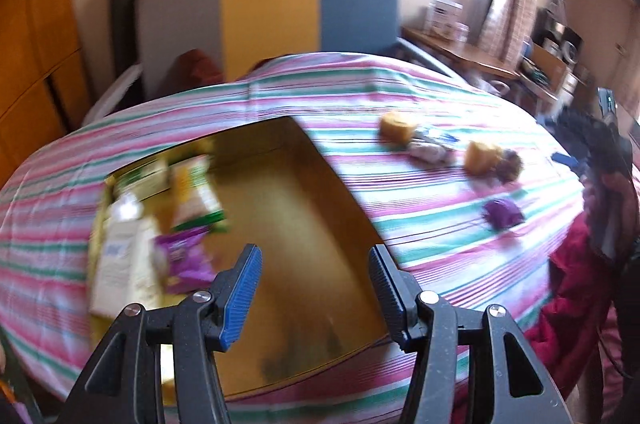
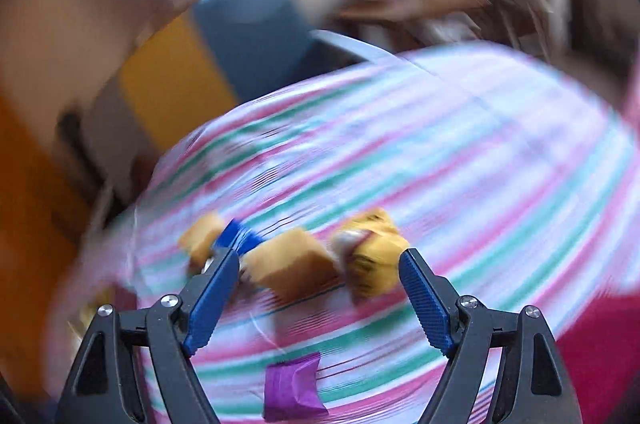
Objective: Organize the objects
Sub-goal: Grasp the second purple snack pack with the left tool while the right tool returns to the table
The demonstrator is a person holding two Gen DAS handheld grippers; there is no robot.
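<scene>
An open cardboard box (image 1: 292,212) rests on the striped cloth (image 1: 420,96). Inside it, at the left, lie a white carton (image 1: 120,264), a purple packet (image 1: 184,260) and a green-and-yellow packet (image 1: 196,192). My left gripper (image 1: 315,252) hangs open over the box with nothing between its fingers. Much blurred, my right gripper (image 2: 320,258) stands wide open above loose snacks on the cloth: a yellow cake (image 2: 292,264), a yellow packet (image 2: 376,260), a second cake (image 2: 202,236), a blue wrapper (image 2: 236,236) and a purple packet (image 2: 294,388). Its pads touch none of them.
The same snacks show in the left wrist view to the right of the box, among them two yellow cakes (image 1: 396,128) and a purple packet (image 1: 502,214). A red sleeve (image 1: 572,284) is at the far right. Behind stand a grey, yellow and blue headboard (image 1: 268,12) and a cluttered desk (image 1: 460,52).
</scene>
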